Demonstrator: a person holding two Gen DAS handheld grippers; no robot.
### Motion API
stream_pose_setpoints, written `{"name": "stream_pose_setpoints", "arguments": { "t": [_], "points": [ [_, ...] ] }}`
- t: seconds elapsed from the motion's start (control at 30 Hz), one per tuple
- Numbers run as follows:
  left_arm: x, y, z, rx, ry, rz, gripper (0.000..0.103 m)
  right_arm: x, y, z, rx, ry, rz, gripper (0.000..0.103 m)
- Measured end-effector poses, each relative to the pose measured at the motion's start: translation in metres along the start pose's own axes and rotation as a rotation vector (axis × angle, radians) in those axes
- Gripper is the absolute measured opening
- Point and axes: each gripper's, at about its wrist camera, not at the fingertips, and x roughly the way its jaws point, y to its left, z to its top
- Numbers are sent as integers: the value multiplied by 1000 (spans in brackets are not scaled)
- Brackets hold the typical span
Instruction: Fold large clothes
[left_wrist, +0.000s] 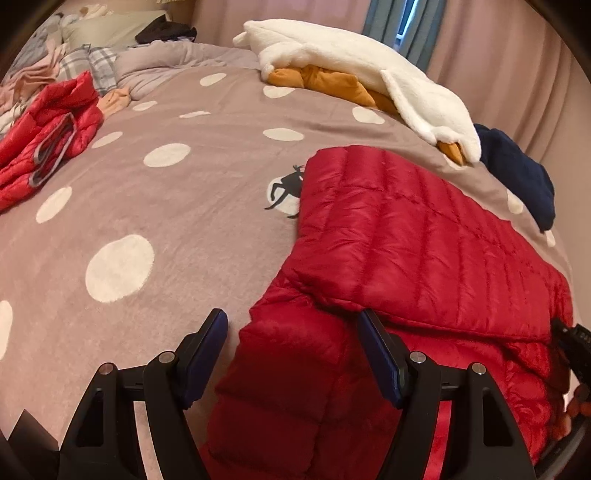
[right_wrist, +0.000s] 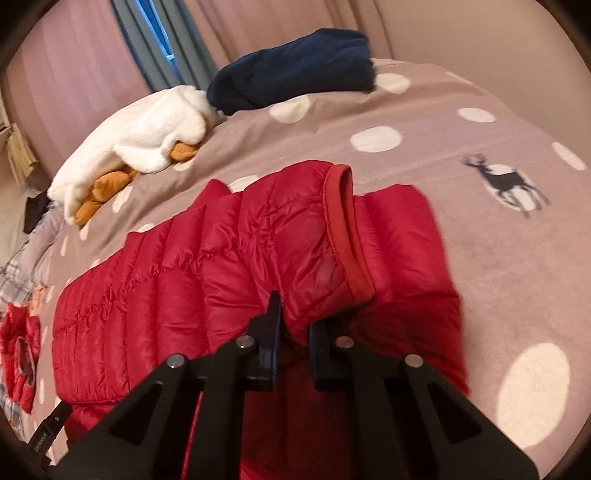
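A red quilted down jacket (left_wrist: 406, 229) lies spread on the bed, its body folded over. One sleeve (left_wrist: 288, 387) runs toward me between the fingers of my left gripper (left_wrist: 291, 354), which is open; the left pad (left_wrist: 207, 354) stands clear of the fabric. In the right wrist view the same jacket (right_wrist: 166, 288) lies with its other sleeve folded across, the cuff (right_wrist: 347, 236) facing up. My right gripper (right_wrist: 295, 339) is shut on a pinch of that sleeve just below the cuff.
The bed has a mauve blanket (left_wrist: 166, 221) with white dots and deer prints. At the far edge lie a white fleece (left_wrist: 351, 62) over an orange garment (left_wrist: 325, 83), and a navy garment (left_wrist: 517, 173). A second red jacket (left_wrist: 48, 136) and bedding sit far left.
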Motion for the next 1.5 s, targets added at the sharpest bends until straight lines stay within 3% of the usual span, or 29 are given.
{"name": "stream_pose_setpoints", "arguments": {
  "t": [0.2,0.4,0.5,0.57,0.63,0.7,0.77,0.87,0.9,0.97,1.03,1.1,1.2,1.37,1.5],
  "points": [
    [5,5,-3,-21,6,47,72,-32,-23,-1,30,-46,-123,11],
    [15,16,-3,-78,51,37,72,-22,-40,-18,15,29,-203,17],
    [8,12,-2,-56,32,51,72,-32,-27,-16,-44,37,-250,31],
    [0,12,-1,-50,7,27,72,-43,-19,-14,-77,35,-300,46],
    [-9,11,1,-45,-23,-33,72,-58,-12,-15,-114,3,-335,46],
    [-13,9,2,-25,-45,-64,72,-70,-9,-15,-134,-29,-318,46],
    [-6,4,0,1,-30,-35,72,-77,-7,-18,-143,-49,-272,46],
    [30,1,-9,20,100,19,72,-50,-12,-26,-112,34,-236,47],
    [30,-2,-10,34,53,36,72,-36,-17,-31,-90,73,-235,48],
    [25,-11,-10,64,40,86,72,-24,-21,-35,-74,85,-248,48],
    [16,-11,-11,60,27,72,72,-38,-15,-30,-71,67,-256,49],
    [1,3,-13,-25,31,11,72,-61,-14,-28,-55,29,-176,54],
    [-24,33,-19,-140,38,-67,72,-100,-29,-35,30,-17,-87,70],
    [-49,81,-47,-220,43,4,72,-151,-61,-65,122,-50,-70,72],
    [-66,118,-69,-296,65,-79,72,-168,-80,-107,139,-13,-78,72]
  ]
}}
